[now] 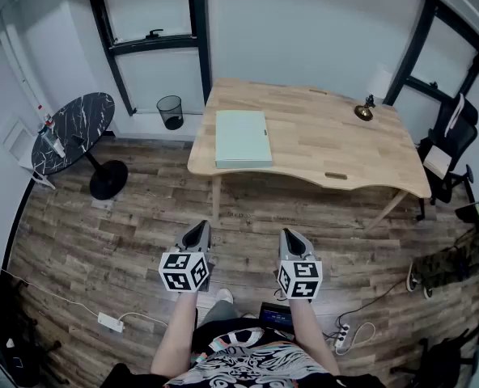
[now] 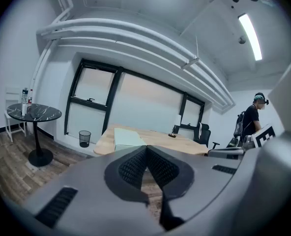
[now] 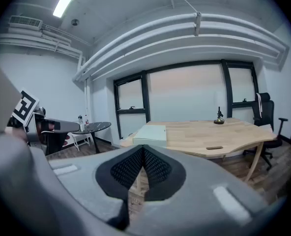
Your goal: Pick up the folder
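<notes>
A pale green folder (image 1: 243,138) lies flat near the left end of a light wooden table (image 1: 336,148). It also shows in the left gripper view (image 2: 128,137) and the right gripper view (image 3: 151,132). My left gripper (image 1: 198,231) and right gripper (image 1: 289,237) are held side by side over the wood floor, well short of the table. Both point toward it. Each has its jaws shut with nothing between them (image 2: 146,149) (image 3: 143,149).
A round black marble side table (image 1: 72,132) with bottles stands at the left. A wire waste bin (image 1: 171,111) sits by the wall. A small brass lamp (image 1: 364,110) is on the table's far side. An office chair (image 1: 450,148) is at right. Cables and a power strip (image 1: 110,322) lie on the floor.
</notes>
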